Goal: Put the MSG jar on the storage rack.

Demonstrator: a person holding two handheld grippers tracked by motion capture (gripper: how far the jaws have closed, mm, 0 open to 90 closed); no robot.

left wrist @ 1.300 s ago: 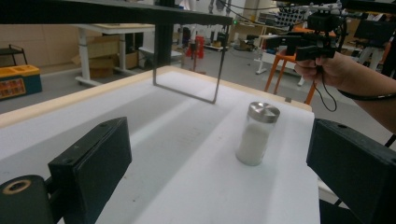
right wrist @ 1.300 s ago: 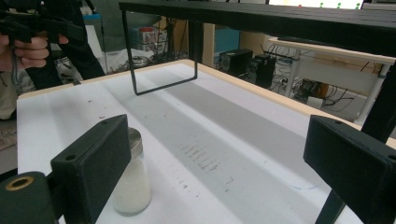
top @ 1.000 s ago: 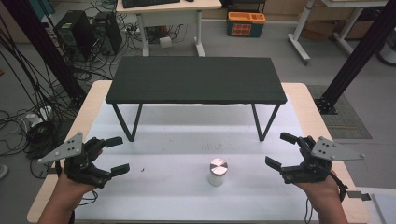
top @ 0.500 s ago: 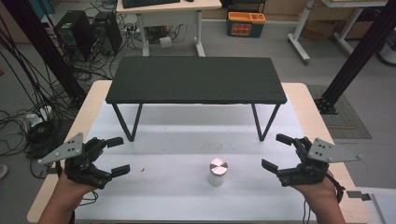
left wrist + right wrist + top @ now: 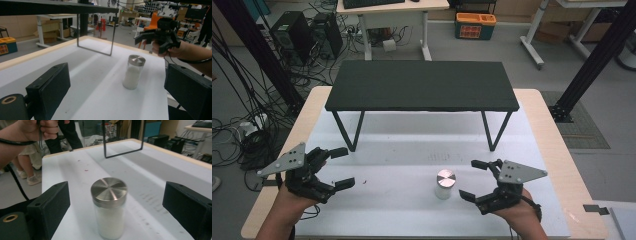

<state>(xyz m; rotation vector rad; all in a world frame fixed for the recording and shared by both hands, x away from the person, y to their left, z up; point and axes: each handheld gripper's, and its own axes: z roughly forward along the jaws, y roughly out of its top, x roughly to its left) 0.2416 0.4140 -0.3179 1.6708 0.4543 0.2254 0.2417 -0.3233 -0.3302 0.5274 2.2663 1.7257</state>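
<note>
The jar (image 5: 445,183) stands upright on the bench (image 5: 402,150), just ahead of the right gripper (image 5: 473,180), whose jaws gape wide, not touching it. The left gripper (image 5: 341,168) waits well apart, jaws spread. The grasp seems yet to come.

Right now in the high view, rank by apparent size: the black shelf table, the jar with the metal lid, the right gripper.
1. Black shelf table, by far the largest.
2. Right gripper, with its grey plate, clearly wider than the jar.
3. Jar, smallest; its metal lid faces the camera.
</note>
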